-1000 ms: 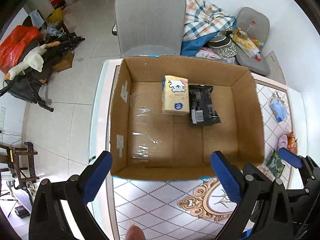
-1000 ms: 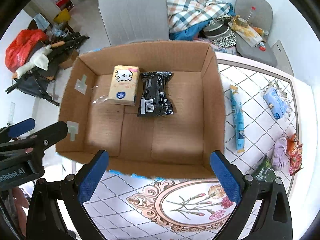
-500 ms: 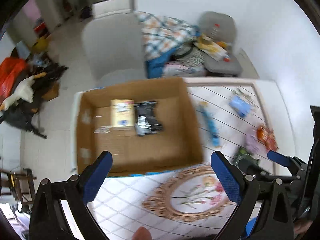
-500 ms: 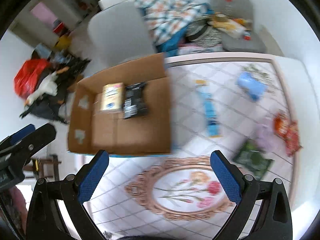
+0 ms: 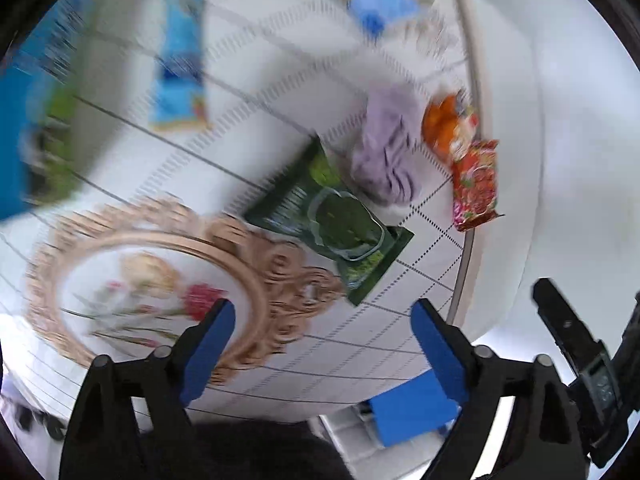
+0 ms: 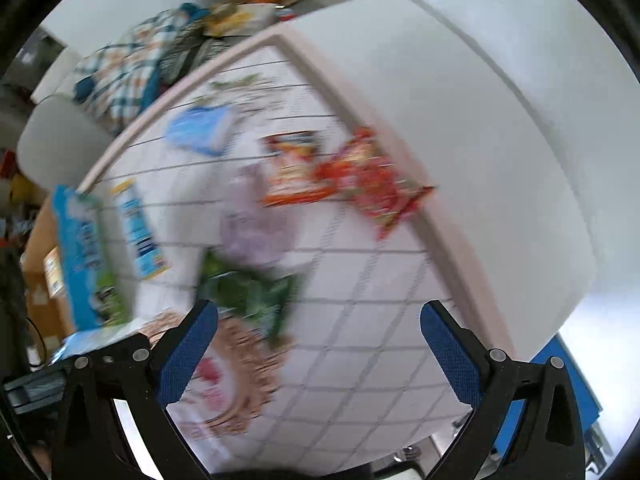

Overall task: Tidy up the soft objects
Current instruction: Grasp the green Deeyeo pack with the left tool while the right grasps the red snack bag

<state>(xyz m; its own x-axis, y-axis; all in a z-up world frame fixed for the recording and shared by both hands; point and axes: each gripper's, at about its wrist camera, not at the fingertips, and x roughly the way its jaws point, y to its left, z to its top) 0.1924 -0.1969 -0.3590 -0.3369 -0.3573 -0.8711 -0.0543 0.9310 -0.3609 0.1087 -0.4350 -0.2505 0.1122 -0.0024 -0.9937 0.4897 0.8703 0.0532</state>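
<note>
Both the left gripper (image 5: 322, 334) and right gripper (image 6: 320, 336) are wide apart and empty above the desk (image 5: 400, 344), near a green packet (image 5: 336, 224).

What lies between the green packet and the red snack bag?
In the left wrist view, a crumpled lilac cloth lies between the green packet and red snack bag.

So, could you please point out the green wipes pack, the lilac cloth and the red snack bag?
green wipes pack (image 5: 334, 222): left wrist view, its lid flap.
lilac cloth (image 5: 386, 148): left wrist view, middle folds.
red snack bag (image 5: 476, 184): left wrist view, printed front.
</note>
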